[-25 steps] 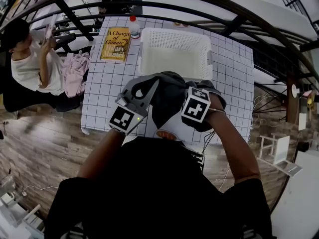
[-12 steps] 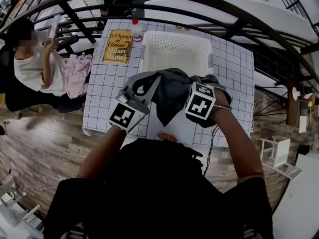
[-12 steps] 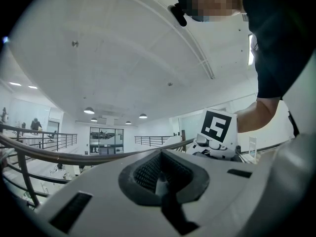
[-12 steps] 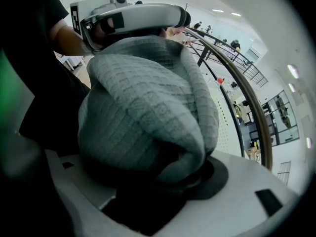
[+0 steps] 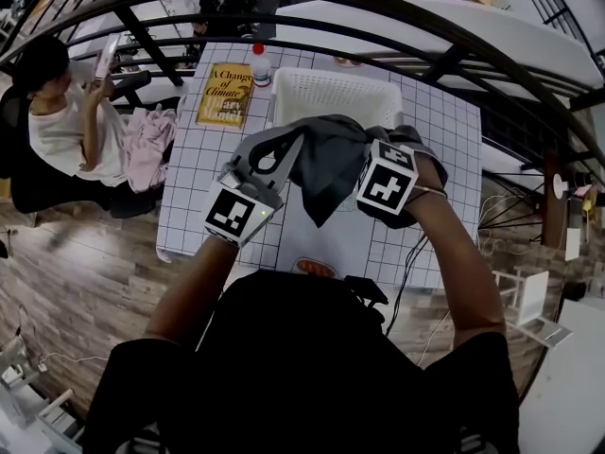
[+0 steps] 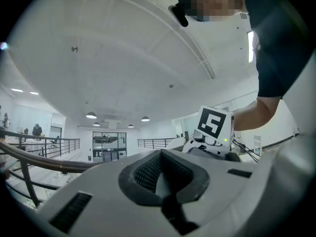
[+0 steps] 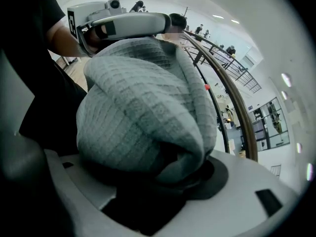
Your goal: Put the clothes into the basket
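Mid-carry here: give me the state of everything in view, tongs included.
grey garment: off the table, bunched, held by both tongs.
left tongs: shut, apparently on the garment's edge.
right tongs: shut on a thick fold.
white basket: upright, looks empty.
bottle: upright, red cap on.
book: closed, flat, cover up.
pink clothes: heaped beside the table's left edge, untouched.
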A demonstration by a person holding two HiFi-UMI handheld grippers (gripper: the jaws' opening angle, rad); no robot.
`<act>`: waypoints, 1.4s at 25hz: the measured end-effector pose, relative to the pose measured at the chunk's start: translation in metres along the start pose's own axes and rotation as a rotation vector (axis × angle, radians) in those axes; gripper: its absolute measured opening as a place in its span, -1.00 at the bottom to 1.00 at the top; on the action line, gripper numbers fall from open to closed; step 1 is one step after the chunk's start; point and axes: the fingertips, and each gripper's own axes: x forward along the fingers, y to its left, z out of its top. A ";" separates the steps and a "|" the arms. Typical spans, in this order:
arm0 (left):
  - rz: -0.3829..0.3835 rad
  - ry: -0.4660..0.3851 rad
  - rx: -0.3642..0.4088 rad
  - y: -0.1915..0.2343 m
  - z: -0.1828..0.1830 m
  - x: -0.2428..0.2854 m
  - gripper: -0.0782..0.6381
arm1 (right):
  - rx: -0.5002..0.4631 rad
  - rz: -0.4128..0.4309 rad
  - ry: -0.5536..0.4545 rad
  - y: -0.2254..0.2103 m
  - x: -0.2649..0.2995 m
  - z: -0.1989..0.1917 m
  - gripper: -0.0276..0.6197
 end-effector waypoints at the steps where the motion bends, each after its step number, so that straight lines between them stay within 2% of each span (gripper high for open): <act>1: 0.003 -0.004 0.003 0.001 0.003 0.002 -0.79 | -0.003 -0.013 -0.002 -0.006 -0.002 0.000 0.11; 12: 0.063 -0.049 0.025 0.020 0.020 0.026 -0.79 | -0.058 -0.113 -0.018 -0.074 -0.009 0.008 0.12; 20: 0.106 -0.035 0.024 0.046 0.008 0.036 -0.79 | -0.081 -0.167 -0.033 -0.121 0.016 0.020 0.12; 24: 0.120 -0.028 0.026 0.040 0.000 0.042 -0.79 | -0.103 -0.171 -0.038 -0.126 0.029 0.015 0.12; 30: 0.145 0.001 -0.017 0.057 -0.031 0.056 -0.79 | -0.118 -0.163 -0.061 -0.134 0.076 0.018 0.12; 35: 0.157 0.016 -0.047 0.060 -0.043 0.060 -0.79 | -0.123 -0.136 -0.056 -0.127 0.103 0.016 0.12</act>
